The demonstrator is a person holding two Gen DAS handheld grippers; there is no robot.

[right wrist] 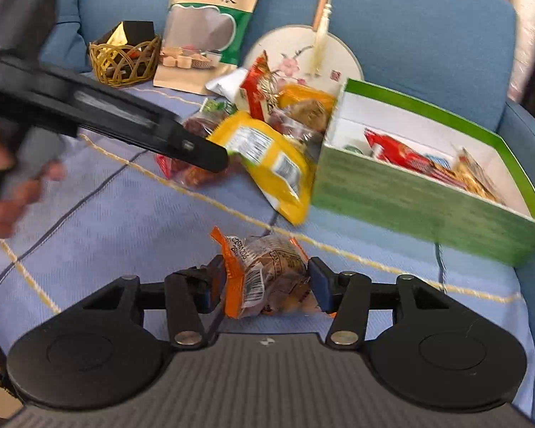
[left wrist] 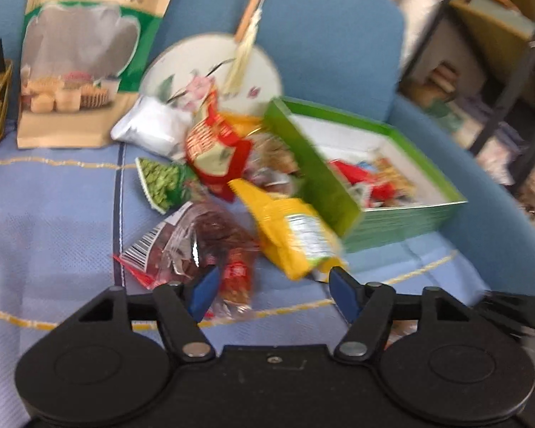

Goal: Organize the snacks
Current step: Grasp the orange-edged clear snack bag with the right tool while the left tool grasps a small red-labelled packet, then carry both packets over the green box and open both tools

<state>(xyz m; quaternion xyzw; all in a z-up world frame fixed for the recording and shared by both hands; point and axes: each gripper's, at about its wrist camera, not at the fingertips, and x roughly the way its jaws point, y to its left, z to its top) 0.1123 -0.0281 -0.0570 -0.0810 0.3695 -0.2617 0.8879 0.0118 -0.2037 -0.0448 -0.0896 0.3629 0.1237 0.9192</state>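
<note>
My right tongs [right wrist: 265, 281] straddle the orange-edged pkt [right wrist: 264, 274], pads barely touching, bound for the green box [right wrist: 410, 192] at 2 o'clock; left tongs [left wrist: 273, 289] are half-open, empty, over the red pkt [left wrist: 196, 249].

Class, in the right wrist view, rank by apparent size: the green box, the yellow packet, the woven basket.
1. green box
2. yellow packet
3. woven basket, though it sits farthest from the camera, so its true size is unsure.

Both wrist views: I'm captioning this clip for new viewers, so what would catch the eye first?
The green box on the right, open and partly filled with red and gold packets. Beside it on the blue cloth spills a pile of snacks, the yellow bag on top. Nearest, an orange-edged packet lies between the fingers of the right gripper.
</note>
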